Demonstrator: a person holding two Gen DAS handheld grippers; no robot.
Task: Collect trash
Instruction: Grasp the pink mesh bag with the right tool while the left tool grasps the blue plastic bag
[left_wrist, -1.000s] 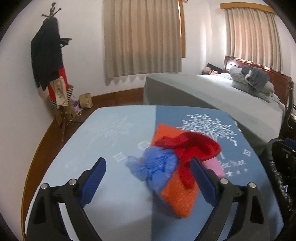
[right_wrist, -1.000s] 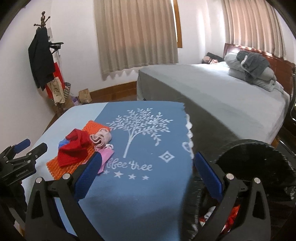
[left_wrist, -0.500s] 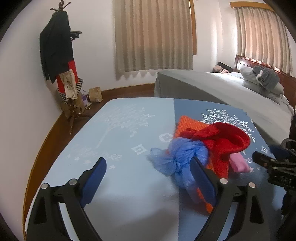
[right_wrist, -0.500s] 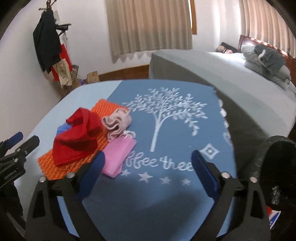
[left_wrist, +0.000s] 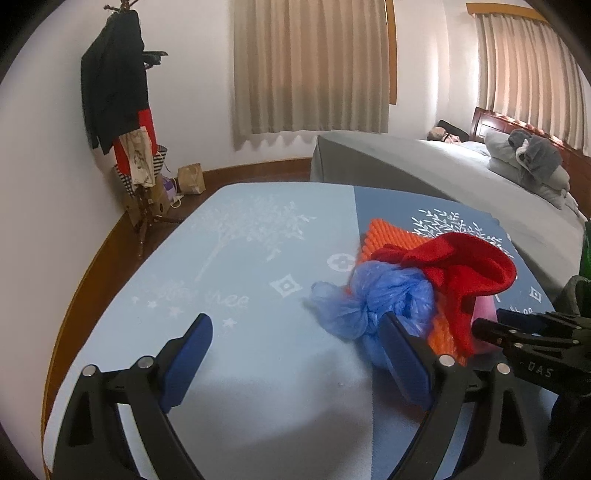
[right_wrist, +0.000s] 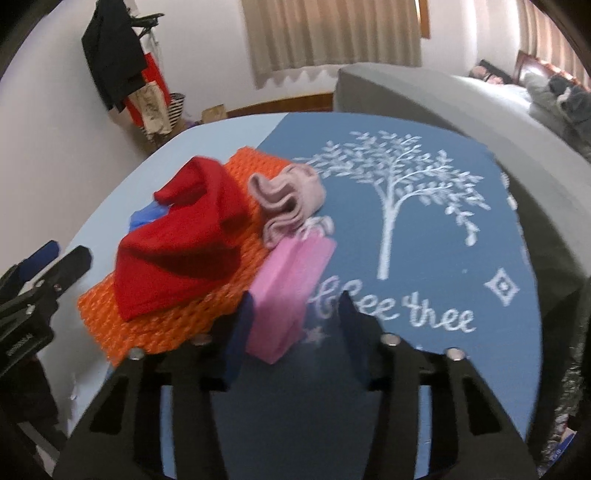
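A heap of trash lies on the blue tablecloth (left_wrist: 240, 258): a crumpled blue plastic bag (left_wrist: 376, 299), a red cloth (left_wrist: 465, 266) on an orange mesh mat (left_wrist: 391, 236), a pale pink cloth (right_wrist: 288, 199) and a pink block (right_wrist: 291, 280). My left gripper (left_wrist: 293, 321) is open over bare cloth; the blue bag lies just beyond its right finger. My right gripper (right_wrist: 297, 299) is closing, its jaws narrowed around the near end of the pink block. The left finger (right_wrist: 240, 332) is at the block's side, with a gap still at the right finger. In the left wrist view the right gripper (left_wrist: 517, 339) reaches in from the right.
A black-lined trash bin (right_wrist: 569, 369) stands off the table's right edge. A grey bed (left_wrist: 443, 173) with folded bedding is behind the table. A coat rack (left_wrist: 118, 92) with bags at its foot stands by the left wall.
My right gripper dropped toward the heap and its jaws went from wide to narrow around the pink block. The left gripper drifted left of the heap, and the right gripper entered its view.
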